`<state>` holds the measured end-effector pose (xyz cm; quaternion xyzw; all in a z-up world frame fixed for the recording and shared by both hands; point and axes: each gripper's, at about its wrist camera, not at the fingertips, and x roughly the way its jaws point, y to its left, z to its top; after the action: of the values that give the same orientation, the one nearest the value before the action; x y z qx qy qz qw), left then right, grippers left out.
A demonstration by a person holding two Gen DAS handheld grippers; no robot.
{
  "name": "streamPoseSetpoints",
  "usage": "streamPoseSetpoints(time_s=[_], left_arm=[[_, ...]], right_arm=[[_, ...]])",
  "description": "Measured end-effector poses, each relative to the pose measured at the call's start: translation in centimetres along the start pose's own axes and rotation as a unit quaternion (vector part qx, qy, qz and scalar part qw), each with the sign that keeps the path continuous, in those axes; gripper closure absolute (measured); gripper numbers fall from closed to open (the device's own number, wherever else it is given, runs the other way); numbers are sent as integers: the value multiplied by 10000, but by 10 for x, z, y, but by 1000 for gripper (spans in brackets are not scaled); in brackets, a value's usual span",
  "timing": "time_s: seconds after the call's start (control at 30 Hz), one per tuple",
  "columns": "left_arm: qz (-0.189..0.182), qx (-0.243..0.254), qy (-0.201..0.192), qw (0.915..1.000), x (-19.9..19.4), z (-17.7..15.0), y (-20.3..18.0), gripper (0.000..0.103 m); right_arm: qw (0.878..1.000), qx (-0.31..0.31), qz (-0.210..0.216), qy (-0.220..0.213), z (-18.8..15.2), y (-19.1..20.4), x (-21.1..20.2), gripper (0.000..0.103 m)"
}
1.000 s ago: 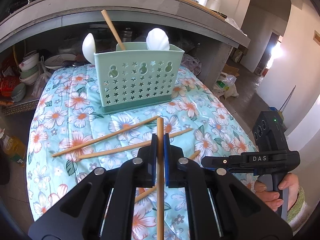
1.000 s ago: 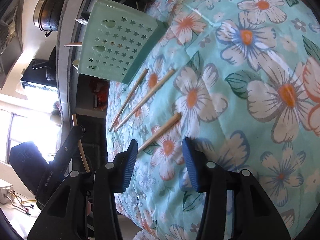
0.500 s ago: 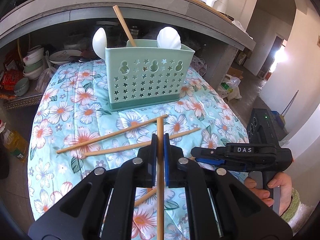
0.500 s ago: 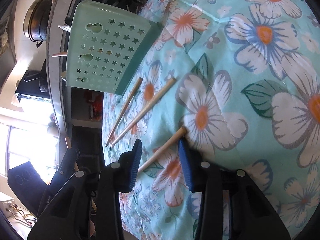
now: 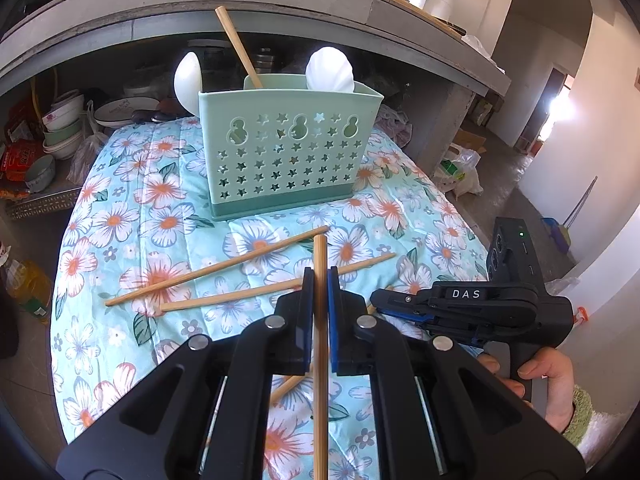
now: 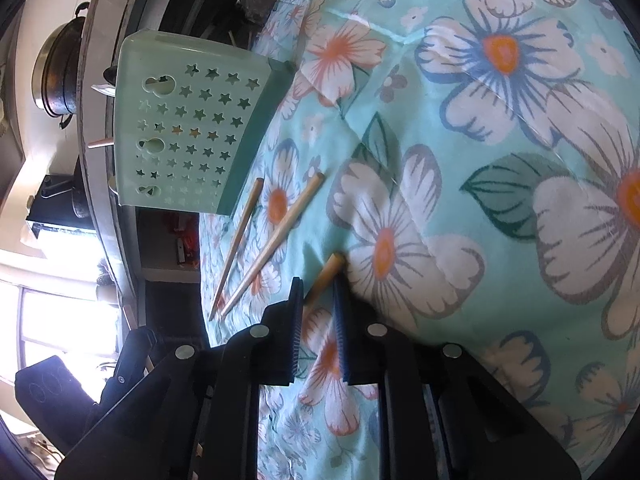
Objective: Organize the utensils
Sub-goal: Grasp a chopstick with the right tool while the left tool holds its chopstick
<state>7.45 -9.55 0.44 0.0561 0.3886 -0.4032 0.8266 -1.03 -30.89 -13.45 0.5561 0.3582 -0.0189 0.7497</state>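
Daylight floods both fisheye views. Left wrist view: a blown-out doorway [image 5: 560, 106] glares at two o'clock, and the space beneath the counter [image 5: 248, 4] sits dim. Right wrist view: an overexposed window [image 6: 60, 308] burns at eight o'clock, and the floral cloth [image 6: 500, 160] looks soft, perhaps motion blur. Edges bend hard, with black vignette in the corners.

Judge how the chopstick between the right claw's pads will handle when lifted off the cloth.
The chopstick looks thin, wooden and straight, so probably stiff and light. The right claw, just closing, has it near one end, so it may pivot or droop. The soft floral cloth should keep it from rolling.
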Motion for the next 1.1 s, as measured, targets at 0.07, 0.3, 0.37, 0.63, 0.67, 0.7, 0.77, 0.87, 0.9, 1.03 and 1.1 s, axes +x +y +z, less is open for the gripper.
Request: streamPoseSetpoints(time_s=[0.07, 0.3, 0.37, 0.63, 0.67, 0.7, 0.77, 0.87, 0.9, 1.03, 1.1], left_arm=[[3, 6, 6, 10000, 0, 0, -1, 98], [19, 16, 50, 10000, 1, -1, -3, 98], [27, 14, 51, 10000, 2, -1, -3, 98], [26, 4, 60, 10000, 3, 0, -3, 98], [21, 4, 63, 10000, 3, 0, -3, 98], [18, 0, 64, 10000, 3, 0, -3, 98], [13, 1, 61, 10000, 4, 1, -4, 98], [3, 4, 74, 10000, 5, 1, -4, 98], [3, 5, 76, 10000, 6, 1, -4, 98], [3, 6, 81, 10000, 6, 1, -5, 98], [4, 6, 78, 10000, 6, 1, -5, 98]], right_arm=[[10000, 17, 44, 4, 1, -1, -1, 89], [9996, 81, 275, -42, 2, -11, -8, 90], [9995, 69, 302, -84, 2, -13, -12, 90], [9986, 177, 277, -423, 11, -26, -38, 91], [9985, 228, 307, -400, 12, -29, -40, 91], [9984, 256, 326, -385, 14, -30, -40, 90], [9983, 292, 351, -351, 14, -31, -41, 89], [9985, 315, 320, -318, 15, -30, -37, 85], [9985, 325, 301, -309, 15, -30, -36, 84], [9990, 250, 205, -299, 16, -23, -29, 82], [9991, 249, 166, -303, 16, -21, -26, 82]])
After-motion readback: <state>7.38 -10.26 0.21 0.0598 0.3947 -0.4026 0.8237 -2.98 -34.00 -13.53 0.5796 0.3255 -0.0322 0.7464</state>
